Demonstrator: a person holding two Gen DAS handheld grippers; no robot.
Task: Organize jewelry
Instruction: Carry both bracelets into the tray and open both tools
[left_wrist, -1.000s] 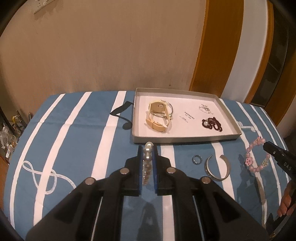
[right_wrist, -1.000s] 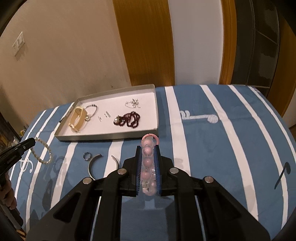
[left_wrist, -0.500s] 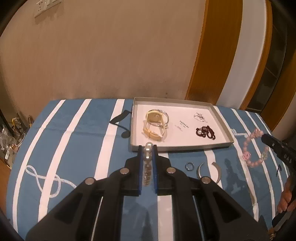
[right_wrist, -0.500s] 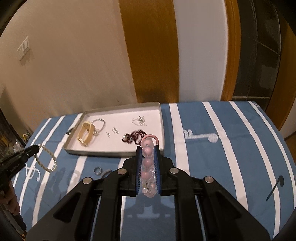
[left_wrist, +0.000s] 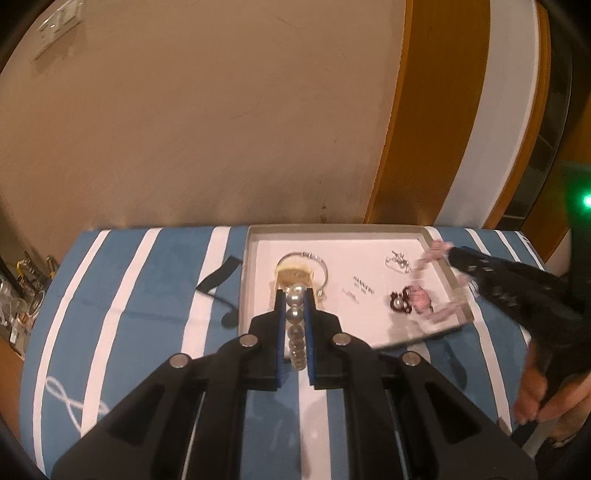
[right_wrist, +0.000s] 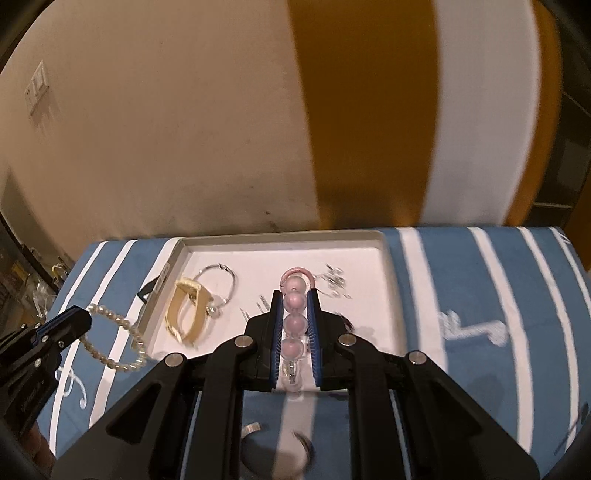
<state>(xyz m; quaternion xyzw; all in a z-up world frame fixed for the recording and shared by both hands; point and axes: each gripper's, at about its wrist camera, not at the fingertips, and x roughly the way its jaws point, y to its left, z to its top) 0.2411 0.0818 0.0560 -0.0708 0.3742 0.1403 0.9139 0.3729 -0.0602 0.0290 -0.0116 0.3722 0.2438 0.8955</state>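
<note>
My left gripper (left_wrist: 295, 295) is shut on a pearl bracelet (left_wrist: 295, 321), held above the front edge of the grey tray (left_wrist: 255, 236). In the right wrist view the pearl bracelet (right_wrist: 114, 339) hangs as a loop from the left gripper (right_wrist: 83, 317) just left of the tray (right_wrist: 384, 258). My right gripper (right_wrist: 294, 295) is shut on a pink bead bracelet (right_wrist: 294, 314), over the tray's middle. In the left wrist view the pink bracelet (left_wrist: 424, 299) dangles blurred over the tray's right side from the right gripper (left_wrist: 452, 254).
In the tray lie a beige watch (right_wrist: 184, 314), a silver bangle (right_wrist: 221, 284), a dark bead bracelet (left_wrist: 400, 299), small silver pieces (left_wrist: 397, 262) and a card (left_wrist: 362, 286). A ring (right_wrist: 251, 429) and an open silver cuff (right_wrist: 303, 443) lie on the striped blue cloth (left_wrist: 166, 295).
Both grippers have moved forward toward the tray with their bracelets. The pink bracelet now hangs over the tray's right side; the pearl bracelet is at the tray's front left.
</note>
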